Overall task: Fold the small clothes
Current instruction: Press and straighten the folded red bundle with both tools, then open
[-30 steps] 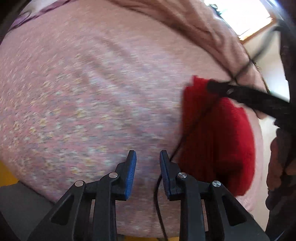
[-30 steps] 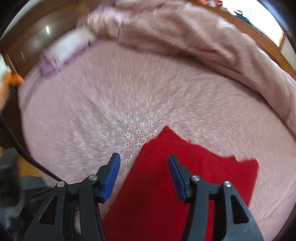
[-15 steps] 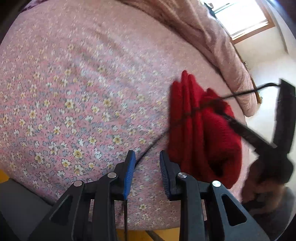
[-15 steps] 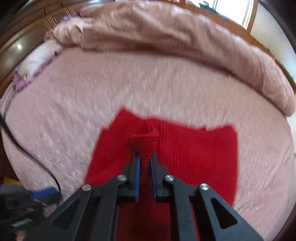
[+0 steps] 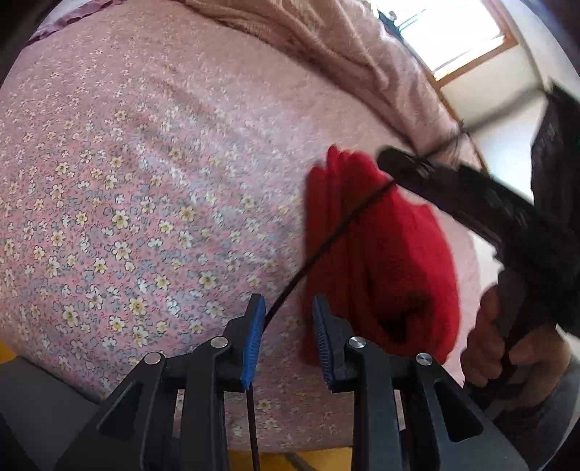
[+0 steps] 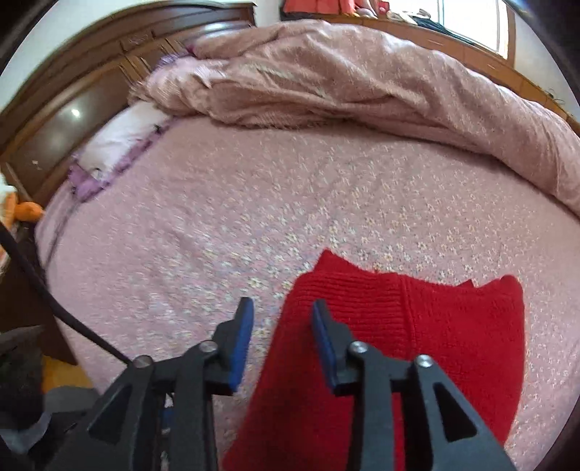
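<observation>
A red knit top [image 6: 398, 347] lies folded on the bed [image 6: 253, 217], near the front edge. The bed has a pink sheet w/ small flowers. A big pink blanket [image 6: 362, 79] is bunched up along the far side, from about 10 to 2 o'clock in the right wrist view. A white and purple pillow [image 6: 119, 145] sits at about 10 o'clock, next to the dark wood headboard [image 6: 72, 90].

Right claw [image 6: 281, 326] hangs over the left edge of the red top. Its jaws are opening, w/ a mid-size gap. Nothing is pinched between the blue pads; the right pad is above the red knit and the left pad is above the sheet. Can't tell if the tips touch the cloth.

Left claw [image 5: 286, 322] is over the flower sheet, just left of the red top [image 5: 380, 261]. Its gap is narrow and nothing is gripped. A thin black cable [image 5: 326, 246] runs across the top and down between its pads, loose, not squeezed.

In the left wrist view the other tool shows as a black blurry bar at about 2 o'clock, above the far end of the top. The person's hand [image 5: 500, 344] holds its handle at about 4 o'clock. A bright window [image 5: 453, 32] is at about 1 o'clock.
</observation>
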The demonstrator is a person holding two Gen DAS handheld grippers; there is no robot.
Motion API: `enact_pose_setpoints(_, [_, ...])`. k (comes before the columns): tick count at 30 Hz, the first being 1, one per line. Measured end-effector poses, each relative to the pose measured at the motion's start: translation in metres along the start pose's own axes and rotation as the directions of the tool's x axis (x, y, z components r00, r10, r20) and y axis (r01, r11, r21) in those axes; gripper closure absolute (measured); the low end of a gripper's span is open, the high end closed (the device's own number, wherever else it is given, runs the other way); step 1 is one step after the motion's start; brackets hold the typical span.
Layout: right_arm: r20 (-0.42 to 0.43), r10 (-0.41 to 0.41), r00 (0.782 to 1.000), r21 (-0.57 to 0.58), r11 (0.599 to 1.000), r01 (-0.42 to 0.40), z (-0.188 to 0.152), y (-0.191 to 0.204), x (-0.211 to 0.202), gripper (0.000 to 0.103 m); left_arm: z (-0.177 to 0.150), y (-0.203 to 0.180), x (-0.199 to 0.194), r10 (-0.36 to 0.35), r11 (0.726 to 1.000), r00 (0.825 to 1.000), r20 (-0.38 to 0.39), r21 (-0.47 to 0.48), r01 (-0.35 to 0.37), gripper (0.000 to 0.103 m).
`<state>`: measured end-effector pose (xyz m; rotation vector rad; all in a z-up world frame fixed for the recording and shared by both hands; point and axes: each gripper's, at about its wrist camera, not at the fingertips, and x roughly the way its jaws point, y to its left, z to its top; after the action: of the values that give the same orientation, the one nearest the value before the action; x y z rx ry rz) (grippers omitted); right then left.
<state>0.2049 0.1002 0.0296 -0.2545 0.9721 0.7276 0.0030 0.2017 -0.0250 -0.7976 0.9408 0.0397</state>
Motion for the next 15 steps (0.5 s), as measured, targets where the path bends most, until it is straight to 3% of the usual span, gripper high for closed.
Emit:
enact_pose_setpoints(3, [0.014,-0.033,0.999,-0.051,0.998,0.034,-0.012,0.002,-0.023,0.064,-0.002,-0.005,-0.018,-0.08,0.997,0.995,0.066,0.03,0.078,0.083])
enact_pose_setpoints(7, [-0.011,-0.104,0.995,-0.128,0.987,0.101,-0.042,-0.003,-0.043,0.064,-0.006,-0.02,-0.027,-0.15,0.985,0.984,0.094,0.097,0.141,0.083])
enact_pose_setpoints(10, [-0.021,-0.069,0.997,-0.112,0.992,0.066,-0.06,-0.01,-0.052,0.064,-0.003,-0.025,-0.022,-0.136,0.988,0.985,0.109,0.087,0.127,0.083])
enact_pose_setpoints(15, [-0.06,-0.014,0.998,-0.068,0.998,0.009,-0.073,-0.003,-0.04,0.064,0.01,-0.022,0.018,-0.102,0.994,0.995,0.013,0.049,0.102,0.085])
